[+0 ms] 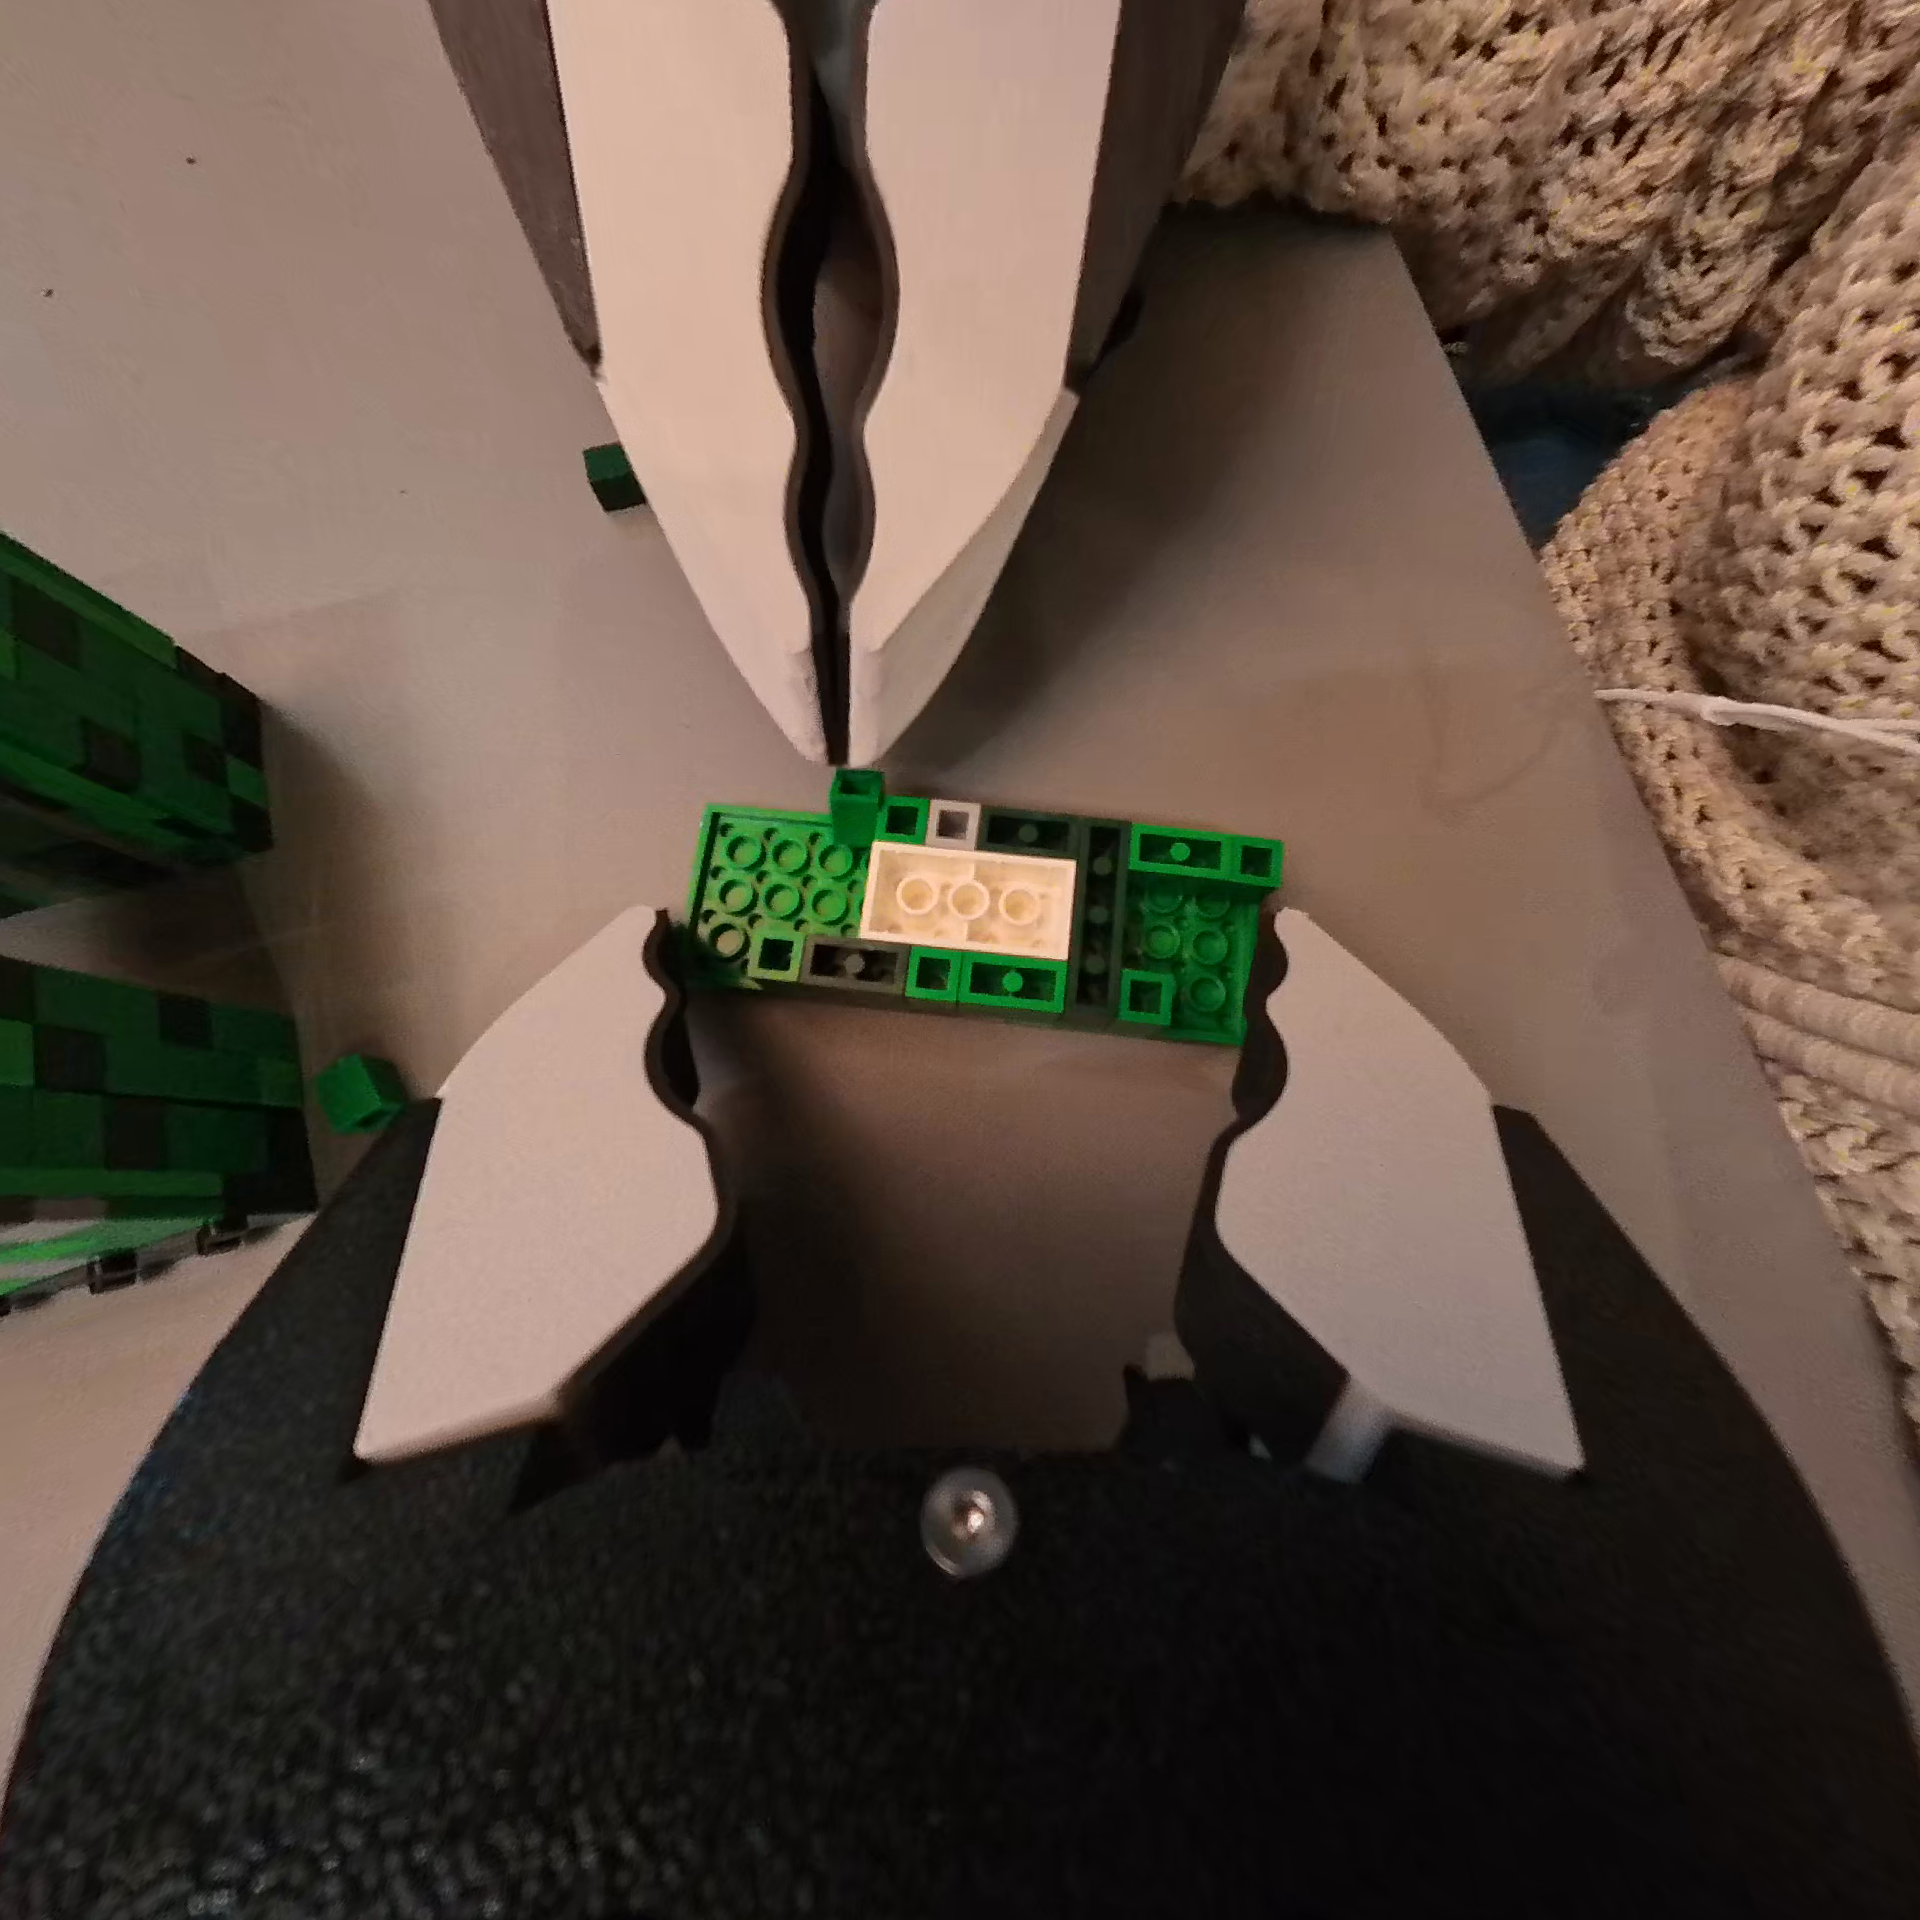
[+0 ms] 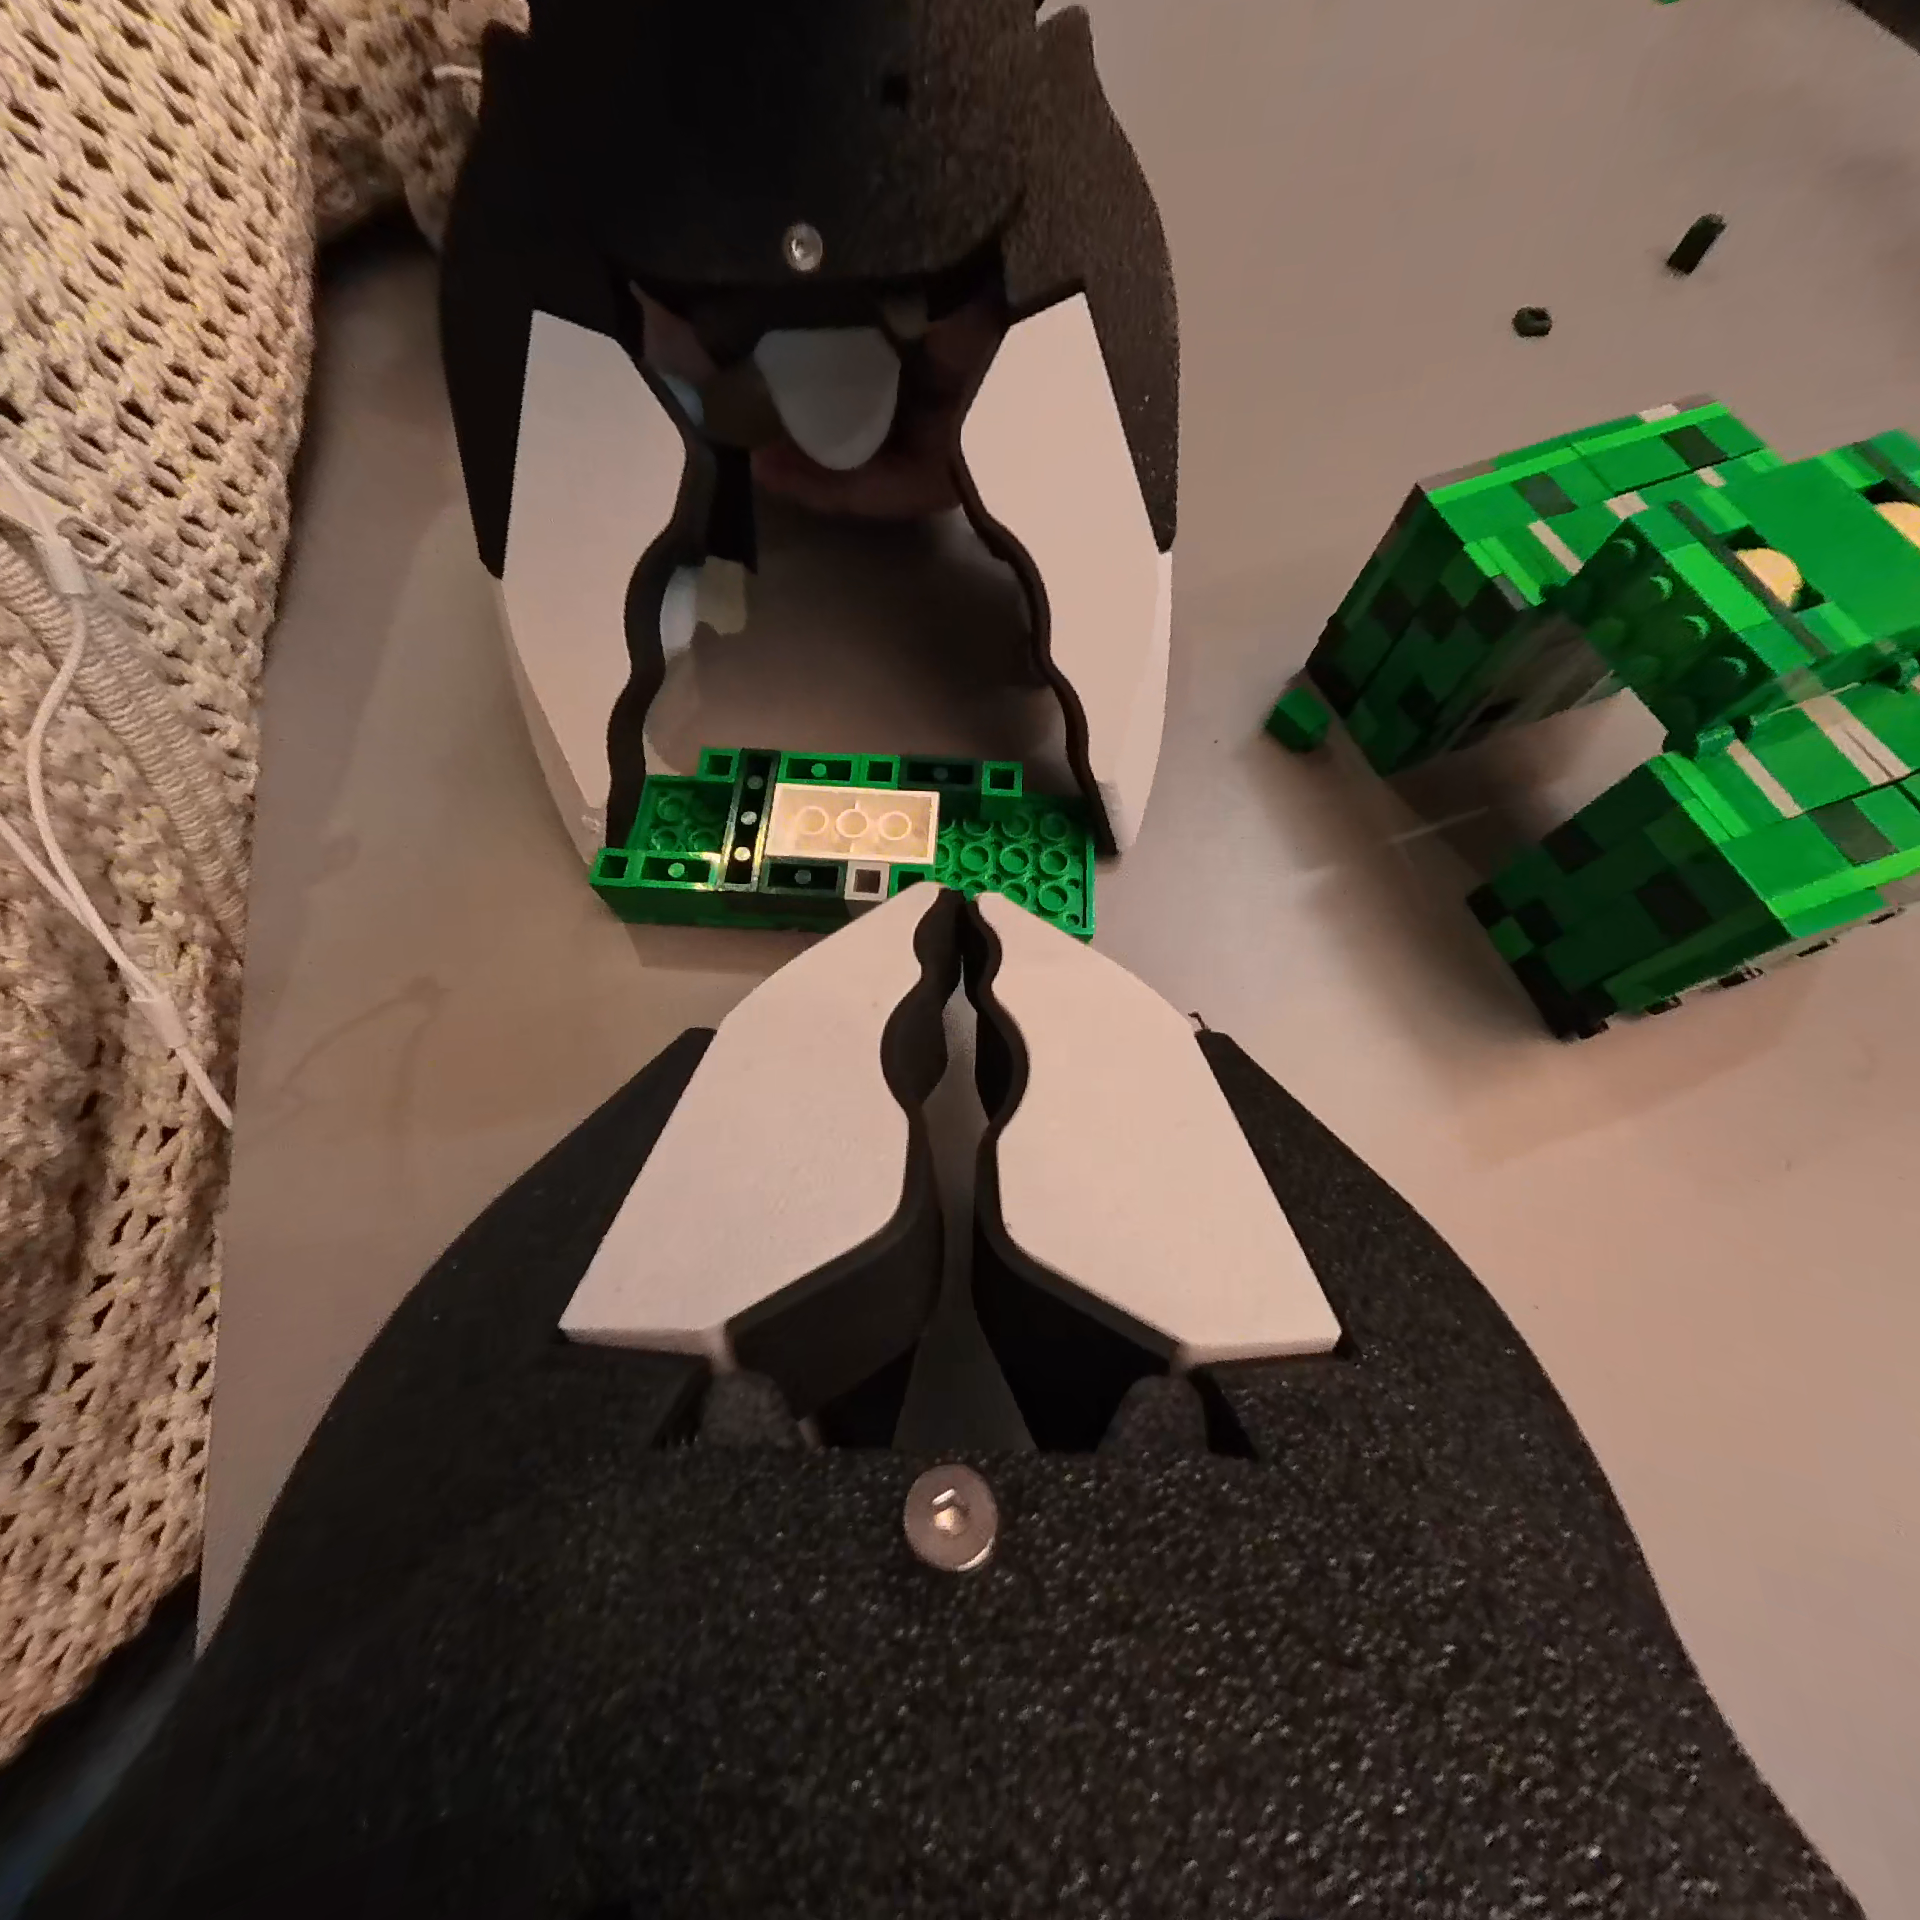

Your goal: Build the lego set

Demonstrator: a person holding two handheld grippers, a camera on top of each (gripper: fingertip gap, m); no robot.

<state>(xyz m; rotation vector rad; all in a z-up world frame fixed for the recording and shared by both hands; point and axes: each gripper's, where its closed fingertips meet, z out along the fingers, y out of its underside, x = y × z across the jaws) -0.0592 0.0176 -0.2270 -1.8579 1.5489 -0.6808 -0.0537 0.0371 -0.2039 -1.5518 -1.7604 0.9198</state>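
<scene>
On your far left in the left wrist view sits the large green build [image 1: 125, 914], a blocky mass of green and dark squares; I count one such model, and its far end runs out of view. Two loose small green bricks lie on the grey table [image 1: 312, 312]: one [image 1: 358, 1091] just beside the big build, another [image 1: 611, 476] farther up, partly hidden behind the other gripper's finger.

In the middle lies the flat green assembly [image 1: 987, 914], the piece you are working on. It holds one white brick [image 1: 968, 902] with three round tubes showing, set into its centre, one small grey square tile [image 1: 951, 821] on the far edge, and one single green brick [image 1: 858, 802] standing up from that same edge. No real containers appear in either view.

Your left gripper [image 1: 966, 935] is spread wide, its two fingertips flanking the short ends of the assembly; whether they press on it I cannot tell. Your right gripper [image 2: 961, 902] has its fingers drawn together, the tips right at the upright green brick; in the right wrist view that brick is hidden, so whether it is pinched is unclear.

To the right, off the table's edge, lies a beige knitted blanket [image 1: 1662, 416] with one thin white cord [image 1: 1766, 717] across it.
</scene>
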